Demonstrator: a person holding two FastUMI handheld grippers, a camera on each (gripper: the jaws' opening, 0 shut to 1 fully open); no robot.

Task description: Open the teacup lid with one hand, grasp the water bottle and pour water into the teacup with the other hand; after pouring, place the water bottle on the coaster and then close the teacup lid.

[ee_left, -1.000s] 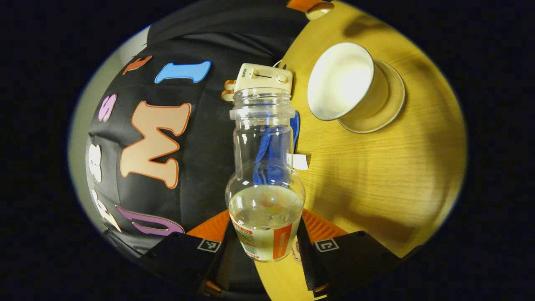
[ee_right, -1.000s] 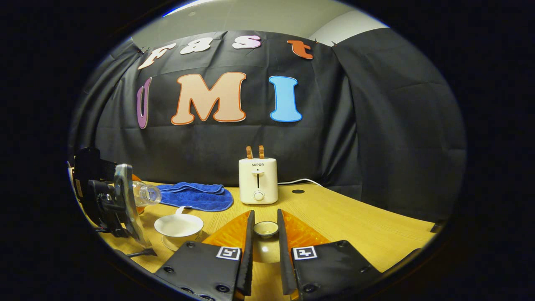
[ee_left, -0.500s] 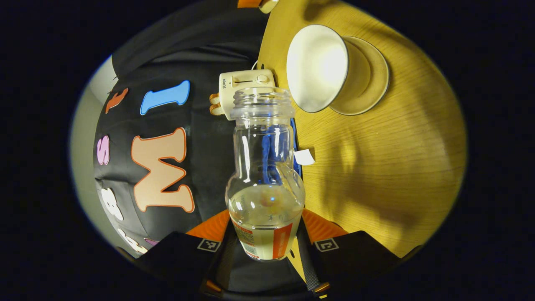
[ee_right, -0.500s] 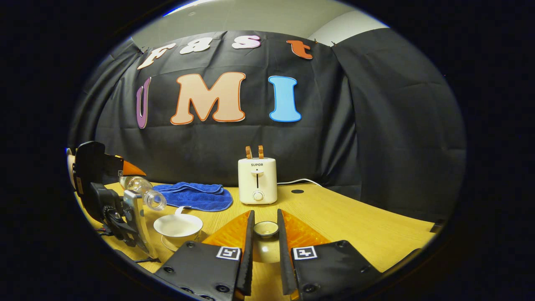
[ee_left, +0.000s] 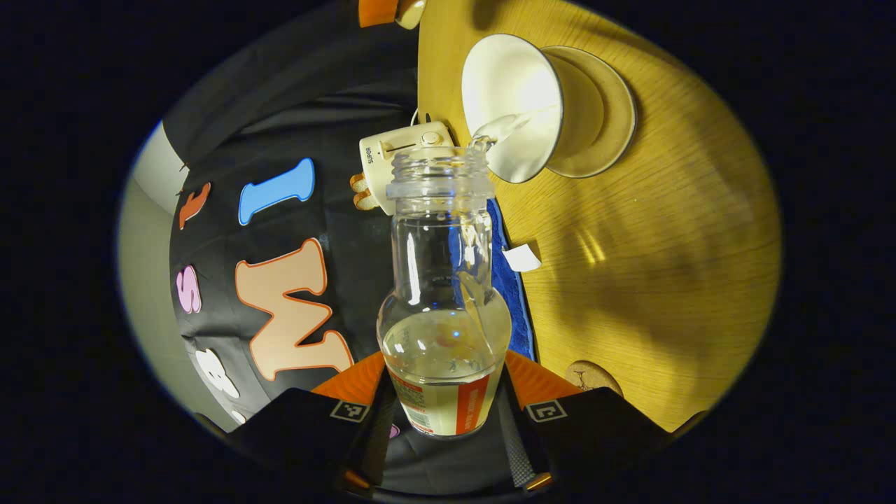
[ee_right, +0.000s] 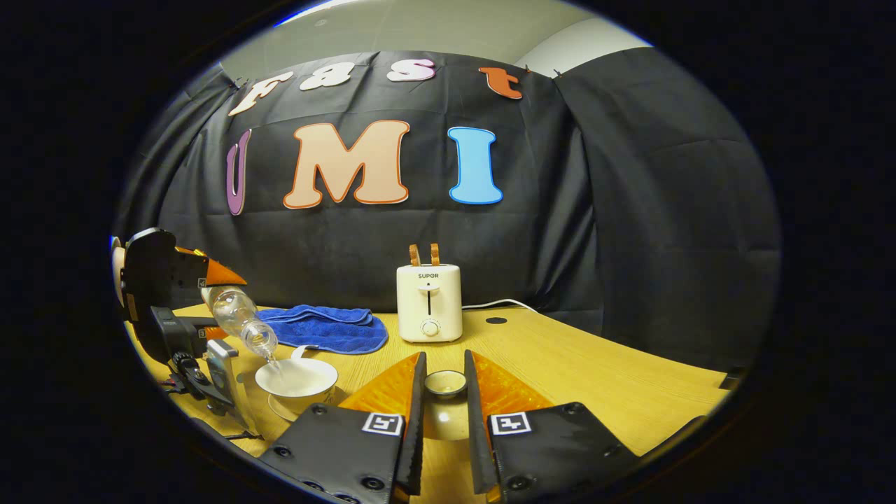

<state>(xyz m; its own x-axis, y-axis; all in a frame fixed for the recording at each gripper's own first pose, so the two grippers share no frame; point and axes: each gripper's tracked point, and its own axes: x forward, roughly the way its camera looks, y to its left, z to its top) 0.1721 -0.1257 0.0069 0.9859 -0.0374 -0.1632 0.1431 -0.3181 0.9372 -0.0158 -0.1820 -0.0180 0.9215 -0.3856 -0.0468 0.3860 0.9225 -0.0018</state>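
Left gripper [ee_left: 448,420] clamped on the water bottle [ee_left: 444,294], long axis tipped mouth-down toward the teacup [ee_left: 521,105] on the counter [ee_left: 665,245]; stream already falling. Right gripper [ee_right: 441,420] narrow, apparently pinching the teacup lid [ee_right: 445,383] aloft. Left: finishing, coaster [ee_left: 591,376], re-lidding.
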